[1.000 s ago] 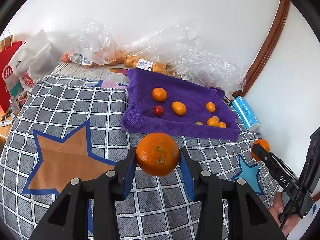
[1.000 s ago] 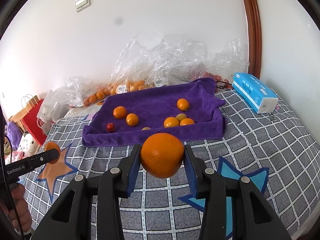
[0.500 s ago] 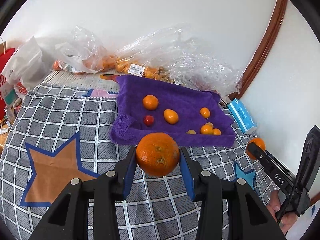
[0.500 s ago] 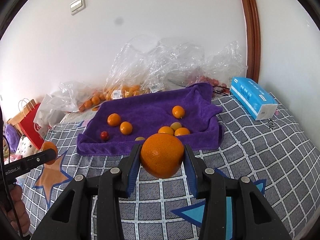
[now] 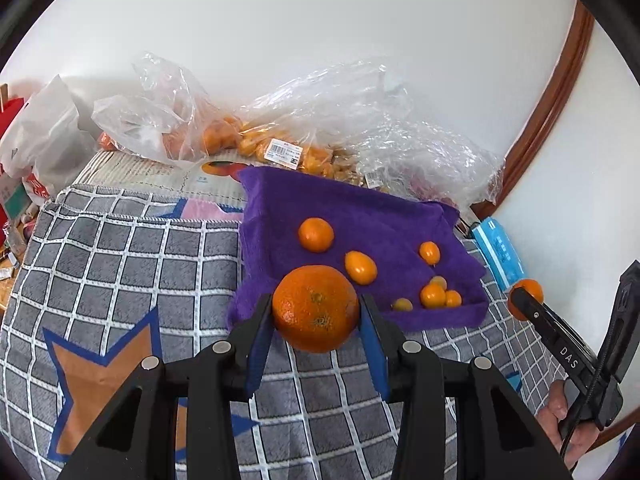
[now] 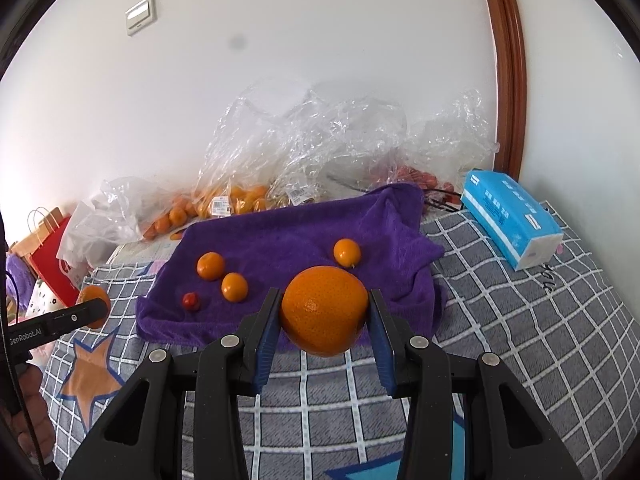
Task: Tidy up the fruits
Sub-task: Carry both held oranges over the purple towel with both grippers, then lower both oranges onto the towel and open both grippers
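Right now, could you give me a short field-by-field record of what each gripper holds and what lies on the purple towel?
left gripper: shut on a large orange, held above the checked blanket
right gripper: shut on a second large orange
purple towel: spread on the blanket, carrying several small orange fruits and one small red fruit
behind towel: clear plastic bags with more fruit
blue tissue pack: on the blanket, right of the towel

Oranges [image 5: 315, 309] [image 6: 324, 310] in jaws: orange, speckled. Pads [image 5: 258, 344] blue, gripper frames black. Towel [image 5: 360, 216] purple. Small fruit [image 5: 361, 267] orange-yellow; one [image 6: 191, 301] red. Blanket [image 5: 120, 264] grey, white grid, tan stars [image 5: 100, 376] edged blue. Tissue pack [image 6: 510, 220] light blue, white. Bags [image 6: 304, 140] clear. Wall white, door trim [image 6: 508, 60] brown.
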The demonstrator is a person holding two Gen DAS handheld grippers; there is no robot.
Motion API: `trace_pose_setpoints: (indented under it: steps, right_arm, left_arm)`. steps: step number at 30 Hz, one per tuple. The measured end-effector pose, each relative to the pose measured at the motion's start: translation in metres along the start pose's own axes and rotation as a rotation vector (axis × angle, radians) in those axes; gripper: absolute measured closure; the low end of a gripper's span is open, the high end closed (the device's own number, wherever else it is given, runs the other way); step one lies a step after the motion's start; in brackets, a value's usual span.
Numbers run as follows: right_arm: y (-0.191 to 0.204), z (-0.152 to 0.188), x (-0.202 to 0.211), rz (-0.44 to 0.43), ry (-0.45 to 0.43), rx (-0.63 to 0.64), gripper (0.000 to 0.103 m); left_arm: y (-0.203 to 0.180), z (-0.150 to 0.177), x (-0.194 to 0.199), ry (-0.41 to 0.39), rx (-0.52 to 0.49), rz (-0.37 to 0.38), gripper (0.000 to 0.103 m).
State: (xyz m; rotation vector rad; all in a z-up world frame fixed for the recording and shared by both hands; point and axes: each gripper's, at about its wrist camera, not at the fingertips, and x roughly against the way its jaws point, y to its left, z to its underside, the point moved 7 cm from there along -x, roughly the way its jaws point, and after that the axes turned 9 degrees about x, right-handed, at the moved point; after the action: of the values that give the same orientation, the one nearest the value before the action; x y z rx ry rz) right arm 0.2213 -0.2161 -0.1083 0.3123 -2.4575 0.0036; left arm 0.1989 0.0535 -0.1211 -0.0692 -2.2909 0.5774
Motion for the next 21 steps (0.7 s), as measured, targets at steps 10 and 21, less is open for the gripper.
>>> trace_pose_setpoints:
  steps: [10, 21]
  right_arm:
    - [-0.009, -0.032, -0.042, -0.012, -0.006, 0.01, 0.061]
    - [-0.02, -0.039, -0.078, -0.015, 0.012, 0.004, 0.061]
  left_arm:
    - [-0.004, -0.031, -0.033, -0.01, 0.015, -0.01, 0.063]
    - [-0.017, -0.048, -0.073, -0.004, -0.008, -0.036, 0.063]
